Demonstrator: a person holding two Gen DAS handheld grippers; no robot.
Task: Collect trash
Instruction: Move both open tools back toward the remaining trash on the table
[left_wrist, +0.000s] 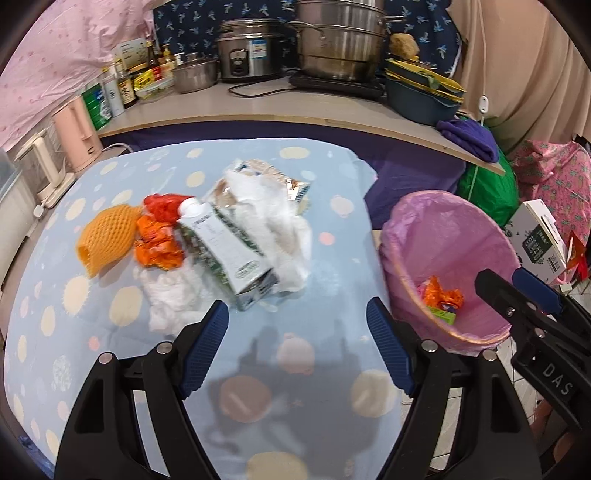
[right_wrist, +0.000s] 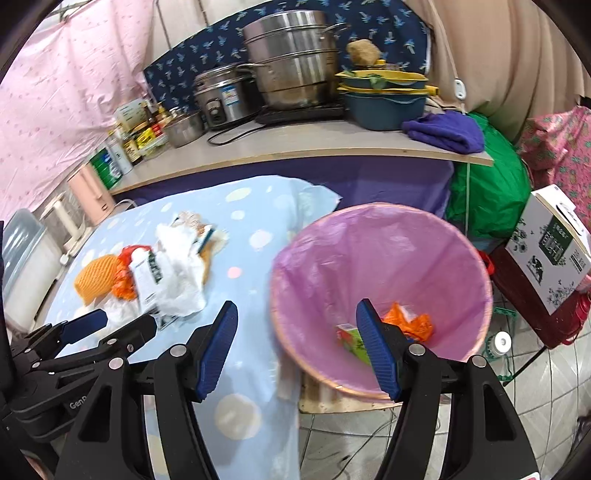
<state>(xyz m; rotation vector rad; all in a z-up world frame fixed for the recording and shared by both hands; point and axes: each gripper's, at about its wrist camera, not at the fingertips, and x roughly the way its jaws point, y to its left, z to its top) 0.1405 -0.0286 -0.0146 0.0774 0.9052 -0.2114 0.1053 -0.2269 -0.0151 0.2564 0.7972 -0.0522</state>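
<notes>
A pile of trash lies on the blue spotted tablecloth (left_wrist: 110, 332): a milk carton (left_wrist: 229, 251), white plastic bags (left_wrist: 284, 221), an orange crumpled wrapper (left_wrist: 157, 245), a red wrapper (left_wrist: 164, 206) and an orange foam net (left_wrist: 105, 238). My left gripper (left_wrist: 297, 325) is open and empty, just in front of the carton. A pink-lined trash bin (right_wrist: 388, 251) stands right of the table, holding an orange wrapper (right_wrist: 410, 323) and a green box (right_wrist: 351, 339). My right gripper (right_wrist: 297, 332) is open and empty over the bin's near rim. The pile shows in the right wrist view (right_wrist: 166, 273).
A counter (left_wrist: 258, 107) behind the table carries steel pots (left_wrist: 340, 40), a rice cooker (left_wrist: 247, 55), bottles and blue basins (left_wrist: 421, 96). A green bag (right_wrist: 487, 192) and a cardboard box (right_wrist: 550, 251) stand right of the bin. The floor is tiled.
</notes>
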